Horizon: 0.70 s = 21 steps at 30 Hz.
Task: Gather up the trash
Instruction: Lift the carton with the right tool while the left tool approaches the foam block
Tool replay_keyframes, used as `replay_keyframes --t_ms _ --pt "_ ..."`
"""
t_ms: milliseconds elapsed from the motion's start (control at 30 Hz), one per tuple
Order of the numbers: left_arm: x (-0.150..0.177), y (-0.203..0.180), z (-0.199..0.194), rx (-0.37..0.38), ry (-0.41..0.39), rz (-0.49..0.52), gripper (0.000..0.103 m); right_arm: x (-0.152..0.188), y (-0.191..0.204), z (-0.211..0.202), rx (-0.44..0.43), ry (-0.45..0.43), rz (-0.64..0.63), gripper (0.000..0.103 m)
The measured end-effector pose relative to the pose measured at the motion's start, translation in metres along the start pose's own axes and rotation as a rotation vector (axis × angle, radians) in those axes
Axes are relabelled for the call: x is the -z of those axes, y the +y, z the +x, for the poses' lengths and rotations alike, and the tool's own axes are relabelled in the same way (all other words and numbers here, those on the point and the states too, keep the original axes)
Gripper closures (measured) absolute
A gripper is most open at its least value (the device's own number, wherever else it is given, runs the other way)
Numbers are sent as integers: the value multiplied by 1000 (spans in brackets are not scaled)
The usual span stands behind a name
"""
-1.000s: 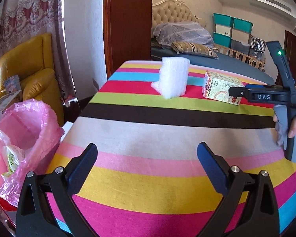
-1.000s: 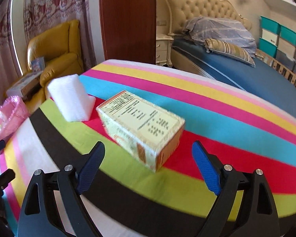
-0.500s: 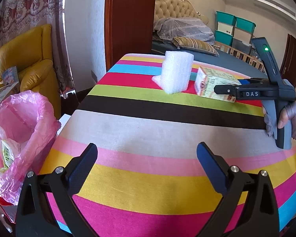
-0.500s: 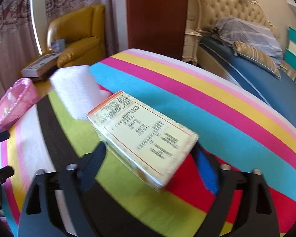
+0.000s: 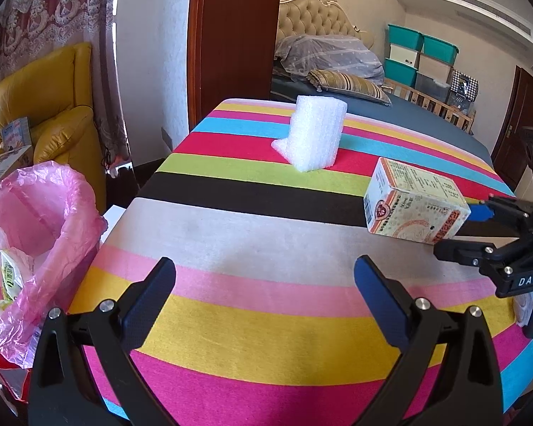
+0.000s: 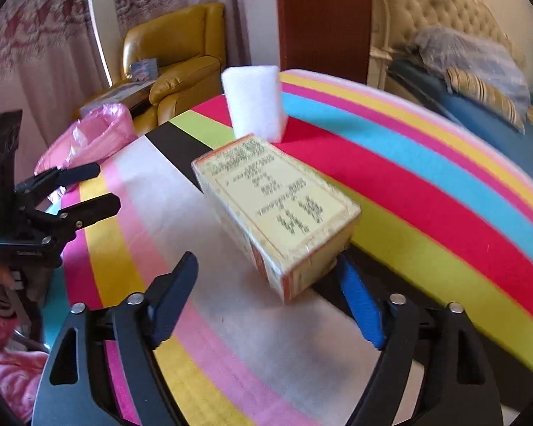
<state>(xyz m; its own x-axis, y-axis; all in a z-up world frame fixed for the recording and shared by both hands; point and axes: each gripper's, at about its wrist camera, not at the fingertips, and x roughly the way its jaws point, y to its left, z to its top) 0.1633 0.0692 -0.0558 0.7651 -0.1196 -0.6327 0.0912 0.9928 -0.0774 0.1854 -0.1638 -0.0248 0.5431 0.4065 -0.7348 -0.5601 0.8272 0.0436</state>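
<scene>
Striped cloth (image 5: 266, 234) covers the table, bands of pink, yellow, white, black, green, red, blue; bedroom behind. Left gripper (image 5: 264, 284) nearest, jaws wide, nothing between them, over the pink and yellow bands. Right gripper (image 6: 266, 284) has the carton (image 6: 277, 209) between its fingers; jaws opening. Blue pad touches the carton's right rear corner, left pad stands clear of it, so no visible clamp. Carton is tilted, near end raised, long axis running away from the right gripper toward the foam block (image 6: 254, 101). Printed text on its top face is blurred and unreadable. In the left wrist view the carton (image 5: 414, 207) sits right of centre over the white and black bands, end face with a red emblem turned toward the bin side. "DAS" reads on the right gripper (image 5: 479, 227) body. Foam block (image 5: 314, 135) stands upright beyond the carton on the red band. Pink bin bag (image 5: 42, 245) hangs off the table's left edge, open, wrappers inside. Yellow armchair (image 5: 42, 120) behind the bag; bed (image 5: 373, 106) beyond the table.
</scene>
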Motion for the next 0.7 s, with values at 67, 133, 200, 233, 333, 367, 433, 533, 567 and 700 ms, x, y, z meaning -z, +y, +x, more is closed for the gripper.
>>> replay_keyframes --t_ms 67,133,200,233,333,367,433,533,567,700 --pt "0 0 0 2 2 0 6 -11 3 5 31 -17 -51 20" --pt "-1 1 2 5 8 0 6 -22 3 14 21 -14 -88 19" --pt "-1 2 2 10 15 -2 6 -30 3 27 21 17 -128 19" --pt "-1 2 3 10 17 -4 6 -33 3 32 26 28 -155 19" --pt "-2 1 4 8 23 -3 6 -37 2 41 31 50 -230 19" --pt "-2 1 5 7 26 -1 6 -39 0 41 24 53 -243 19" --pt "-2 0 6 4 31 5 6 -44 -4 40 18 51 -243 19" --pt "-2 0 6 0 32 6 6 -50 -7 40 -30 36 -242 19" --pt "-2 0 6 0 33 6 6 -52 -7 41 -56 34 -238 19" --pt "-2 1 6 4 34 -1 6 -52 -5 45 -83 27 -196 25"
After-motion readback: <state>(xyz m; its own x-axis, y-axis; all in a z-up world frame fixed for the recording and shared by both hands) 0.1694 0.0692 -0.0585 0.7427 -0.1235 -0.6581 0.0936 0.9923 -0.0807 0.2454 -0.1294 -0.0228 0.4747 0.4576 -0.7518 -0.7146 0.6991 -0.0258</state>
